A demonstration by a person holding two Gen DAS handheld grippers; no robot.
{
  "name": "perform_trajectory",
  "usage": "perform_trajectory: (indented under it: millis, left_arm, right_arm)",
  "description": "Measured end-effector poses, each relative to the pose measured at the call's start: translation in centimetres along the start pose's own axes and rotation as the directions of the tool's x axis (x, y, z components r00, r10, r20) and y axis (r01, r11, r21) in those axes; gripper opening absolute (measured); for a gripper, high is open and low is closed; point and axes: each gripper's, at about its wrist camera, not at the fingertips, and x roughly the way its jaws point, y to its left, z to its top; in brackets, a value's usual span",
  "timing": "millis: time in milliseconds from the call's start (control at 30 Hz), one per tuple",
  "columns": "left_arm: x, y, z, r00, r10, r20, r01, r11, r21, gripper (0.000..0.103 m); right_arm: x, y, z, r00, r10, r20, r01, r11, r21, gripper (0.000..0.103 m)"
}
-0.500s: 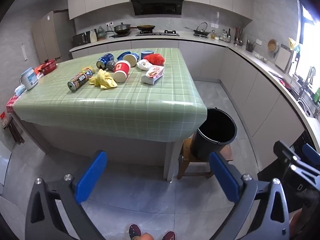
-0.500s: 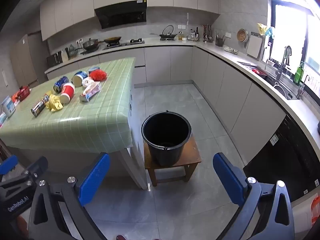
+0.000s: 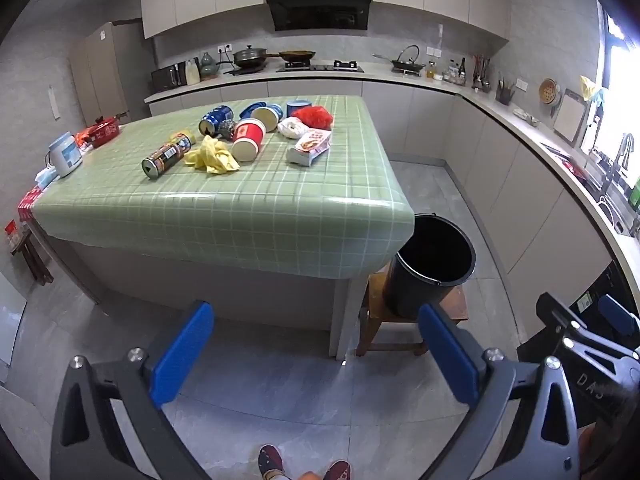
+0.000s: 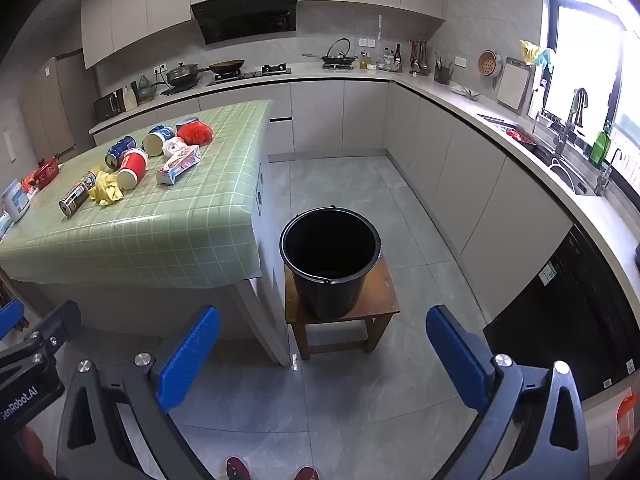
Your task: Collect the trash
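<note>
Between each gripper's flat blue fingers (image 3: 182, 354) (image 4: 458, 350), spread wide, nothing is held. Beyond, a round black plastic bucket (image 4: 330, 260) sits on a wooden stool (image 4: 384, 296); crumpled trash (image 3: 216, 156) litters the glossy green checked worktop (image 3: 240, 216).

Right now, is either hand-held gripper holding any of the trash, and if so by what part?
Nothing is held. The left hand-held gripper and the right hand-held gripper both stand open over the floor, with nothing between their fingers.

The left tongs (image 3: 316, 352) and right tongs (image 4: 322, 354) are held side by side, angled downward. Both stand fully spread with nothing between the blue pads (image 4: 188, 356). The person's shoes (image 3: 304, 466) show below.
</note>
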Motion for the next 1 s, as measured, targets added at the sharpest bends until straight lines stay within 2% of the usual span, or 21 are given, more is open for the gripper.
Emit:
perform_trajectory:
  millis: [1000]
  left_arm:
    - [0.4,-0.5,0.1,1.000,-0.002,-0.008,0.002,1.000,0.008,0.103]
  right_arm:
    - [1.2,0.2,0.1,1.000,-0.002,-0.022,0.002,1.000,-0.003,0.103]
